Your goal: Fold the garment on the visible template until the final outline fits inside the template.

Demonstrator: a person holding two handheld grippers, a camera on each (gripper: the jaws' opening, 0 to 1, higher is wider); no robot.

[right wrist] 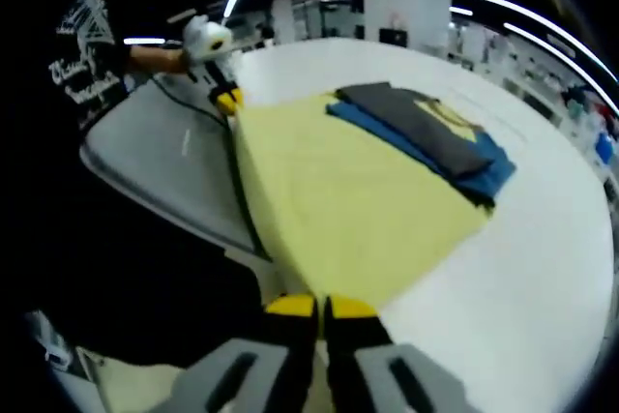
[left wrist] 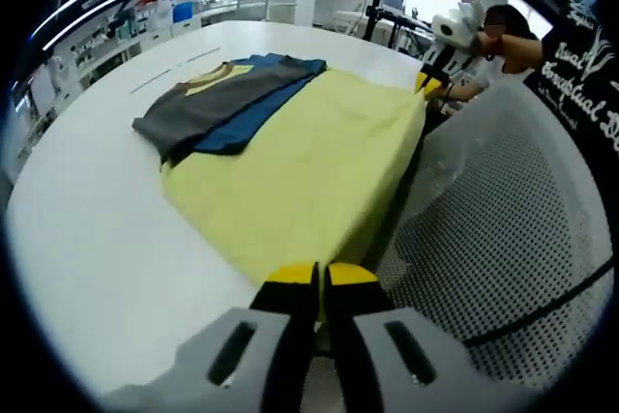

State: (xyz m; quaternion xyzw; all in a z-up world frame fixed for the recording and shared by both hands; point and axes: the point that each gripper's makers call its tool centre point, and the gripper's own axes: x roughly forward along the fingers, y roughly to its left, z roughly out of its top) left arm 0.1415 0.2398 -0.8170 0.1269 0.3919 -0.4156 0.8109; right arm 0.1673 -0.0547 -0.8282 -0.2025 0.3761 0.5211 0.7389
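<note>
A large yellow sheet [left wrist: 309, 162] [right wrist: 348, 200] lies spread on the white table [left wrist: 87, 229] [right wrist: 542, 268]. A folded garment in grey and blue [left wrist: 227, 103] [right wrist: 430, 137] rests on the sheet's far side, partly over its edge. My left gripper [left wrist: 319, 282] is shut, its yellow tips pinching the sheet's near corner at the table edge. My right gripper [right wrist: 321, 309] is shut on the sheet's other near corner. Each gripper also appears in the other's view, the right gripper [left wrist: 430, 79] and the left gripper [right wrist: 228, 100], both at the sheet's corners.
A grey mesh chair back [left wrist: 503, 229] [right wrist: 164, 157] stands against the table edge between the two grippers. A person in a black printed shirt [left wrist: 580, 65] [right wrist: 82, 55] holds them. Shelves and equipment [left wrist: 126, 26] line the room beyond the table.
</note>
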